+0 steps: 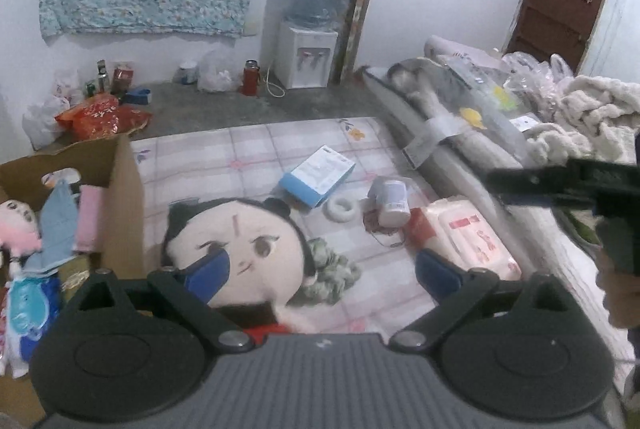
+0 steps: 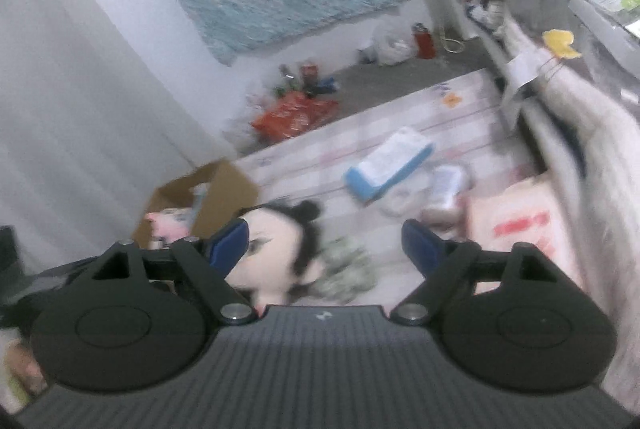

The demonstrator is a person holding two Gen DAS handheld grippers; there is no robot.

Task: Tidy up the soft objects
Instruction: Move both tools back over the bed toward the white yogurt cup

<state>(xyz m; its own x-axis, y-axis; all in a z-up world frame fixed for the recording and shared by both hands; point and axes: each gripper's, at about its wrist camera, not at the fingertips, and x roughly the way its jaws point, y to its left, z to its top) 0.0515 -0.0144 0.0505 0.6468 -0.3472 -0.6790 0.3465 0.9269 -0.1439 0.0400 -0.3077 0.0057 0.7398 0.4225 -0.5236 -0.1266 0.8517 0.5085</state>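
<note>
A big plush doll head (image 1: 240, 249) with black hair buns lies face up on the checked sheet (image 1: 248, 149). A grey-green fuzzy bundle (image 1: 332, 269) rests against its right side. My left gripper (image 1: 322, 271) hovers over both, jaws wide open, gripping nothing. The blurred right wrist view has the same doll (image 2: 276, 245) and fuzzy bundle (image 2: 348, 269) below my right gripper (image 2: 325, 245), which is open and empty too. At the left stands a cardboard box (image 1: 120, 189) holding a pink-haired doll (image 1: 20, 225) and folded blue and pink cloths.
On the sheet lie a blue-and-white carton (image 1: 318, 175), a white ring (image 1: 340, 207), a white jar (image 1: 390, 201) and a pink tissue pack (image 1: 472, 237). Rolled bedding (image 1: 440, 133) and a fluffy blanket (image 1: 592, 117) line the right side. A water dispenser (image 1: 308, 57) stands at the far wall.
</note>
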